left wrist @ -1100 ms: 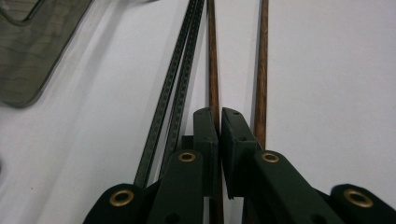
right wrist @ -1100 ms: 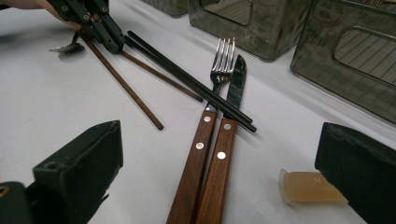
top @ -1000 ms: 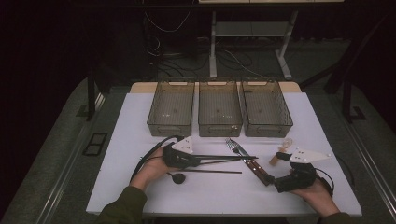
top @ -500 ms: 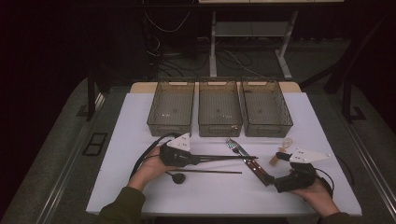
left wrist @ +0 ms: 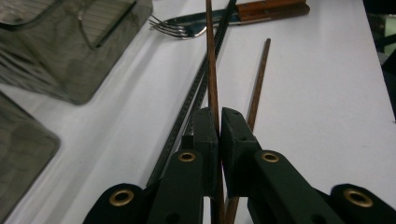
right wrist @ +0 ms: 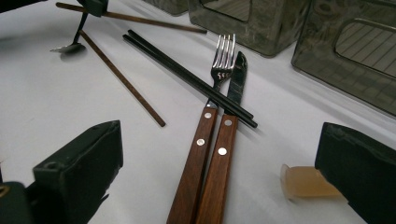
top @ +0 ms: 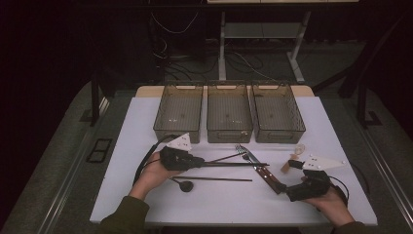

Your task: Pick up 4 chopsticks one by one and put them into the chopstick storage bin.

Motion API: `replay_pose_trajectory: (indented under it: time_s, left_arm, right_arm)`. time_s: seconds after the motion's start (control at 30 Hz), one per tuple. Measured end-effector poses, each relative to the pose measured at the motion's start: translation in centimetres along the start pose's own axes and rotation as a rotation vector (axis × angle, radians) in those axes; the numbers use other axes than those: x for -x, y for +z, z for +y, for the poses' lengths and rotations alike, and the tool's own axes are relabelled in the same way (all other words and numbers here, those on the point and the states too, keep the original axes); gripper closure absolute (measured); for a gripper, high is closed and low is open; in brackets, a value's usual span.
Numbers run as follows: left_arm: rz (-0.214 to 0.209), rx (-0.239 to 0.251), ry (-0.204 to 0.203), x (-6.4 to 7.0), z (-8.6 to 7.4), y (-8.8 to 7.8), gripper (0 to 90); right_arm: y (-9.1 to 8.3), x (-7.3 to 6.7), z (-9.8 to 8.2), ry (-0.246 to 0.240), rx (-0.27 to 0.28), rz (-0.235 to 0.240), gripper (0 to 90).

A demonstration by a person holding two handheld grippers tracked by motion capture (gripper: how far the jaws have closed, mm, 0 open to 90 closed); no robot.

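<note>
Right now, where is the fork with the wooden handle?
The wooden-handled fork lies mid-table in the high view, beside the matching knife, just in front of the middle grey bin, under the black chopsticks.

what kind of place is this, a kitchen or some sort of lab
Probably a lab or recording workspace, not a kitchen: a white table in a dark room, three empty sorting bins lined up, loose cables on the floor behind, and cutlery laid out for handheld grippers.

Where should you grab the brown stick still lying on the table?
Take the brown chopstick near its end by the black spoon, from above, jaws across it. It lies flat and thin with bare table on both sides there; its far end nears the fork.
</note>
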State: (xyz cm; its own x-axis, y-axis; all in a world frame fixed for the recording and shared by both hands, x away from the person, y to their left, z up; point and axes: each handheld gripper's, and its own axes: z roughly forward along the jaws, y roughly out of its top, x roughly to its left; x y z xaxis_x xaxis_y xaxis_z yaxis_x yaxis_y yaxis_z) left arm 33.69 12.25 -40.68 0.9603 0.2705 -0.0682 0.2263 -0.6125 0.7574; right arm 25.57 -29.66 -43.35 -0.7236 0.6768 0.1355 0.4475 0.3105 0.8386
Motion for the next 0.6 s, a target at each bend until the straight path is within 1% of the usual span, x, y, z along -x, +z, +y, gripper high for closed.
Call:
replay_pose_trajectory:
  time_s: [0.17,0.33,0.4,0.43,0.6]
  left_arm:
    - [0.004,0.028,-0.03,-0.1,0.1,-0.8,84.6]
    - [0.006,0.038,-0.038,-0.1,0.3,-1.5,84.6]
    - [0.009,0.042,-0.046,-0.1,0.4,-1.7,84.6]
    - [0.01,0.041,-0.047,-0.1,0.6,-1.8,84.6]
    - [0.028,0.039,-0.063,-0.1,1.0,-2.2,84.6]
  right_arm:
    - [0.2,0.2,-0.3,0.021,-0.022,-0.001,1.2]
    - [0.6,0.4,-0.6,0.024,-0.042,-0.004,1.1]
    - [0.7,0.2,-0.7,0.015,-0.039,-0.015,1.1]
    - [0.7,0.2,-0.7,0.011,-0.036,-0.012,1.1]
    - [0.9,0.0,-0.6,0.017,-0.02,-0.012,1.1]
